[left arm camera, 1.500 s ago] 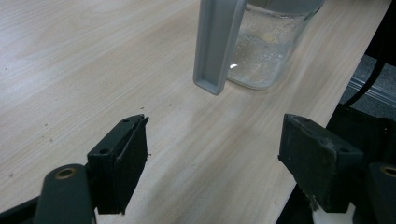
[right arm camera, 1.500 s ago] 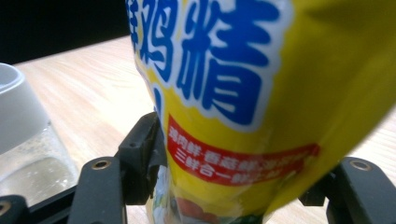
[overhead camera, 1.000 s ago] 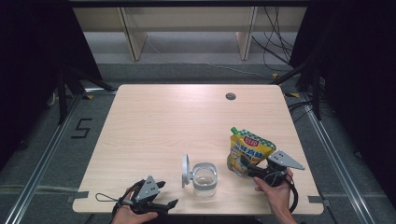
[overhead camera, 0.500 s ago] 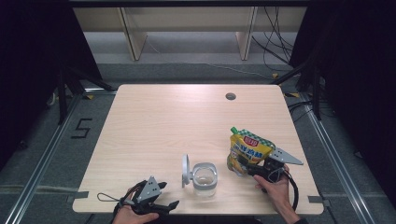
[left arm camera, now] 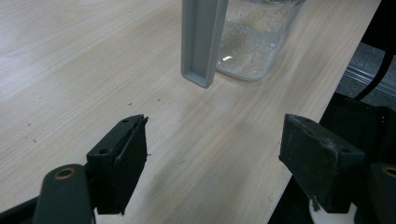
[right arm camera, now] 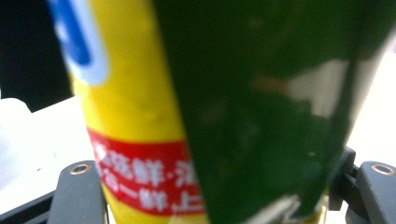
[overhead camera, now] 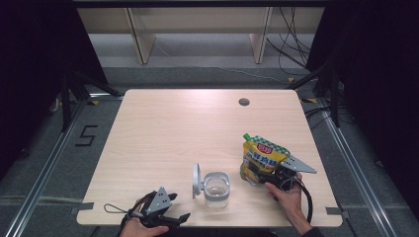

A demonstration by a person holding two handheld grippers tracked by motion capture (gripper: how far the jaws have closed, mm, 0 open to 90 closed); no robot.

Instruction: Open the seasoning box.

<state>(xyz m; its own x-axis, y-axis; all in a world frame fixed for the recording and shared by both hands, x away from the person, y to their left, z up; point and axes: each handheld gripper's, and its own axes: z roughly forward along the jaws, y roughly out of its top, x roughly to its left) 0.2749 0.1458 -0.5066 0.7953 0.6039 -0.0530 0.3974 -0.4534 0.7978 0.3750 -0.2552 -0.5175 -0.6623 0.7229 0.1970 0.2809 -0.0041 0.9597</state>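
A yellow and green spouted pouch stands tilted on the table's right front. My right gripper holds its lower part, and its jaws have just been closing with the pouch between them. In the right gripper view the pouch spans the whole gap between the jaws. A clear glass jar with its grey hinged lid swung open stands just left of the pouch. My left gripper rests open at the front edge. Its jaws point at the jar and lid, with nothing between them.
The wooden table has a round cable hole near its far right edge. Behind it stand the legs of a pale shelf, with cables on the floor at the right. The left gripper sits at the table's front edge.
The right hand has shifted a little down and toward the jar, with the pouch still in the jaws. The left gripper has stayed in place.
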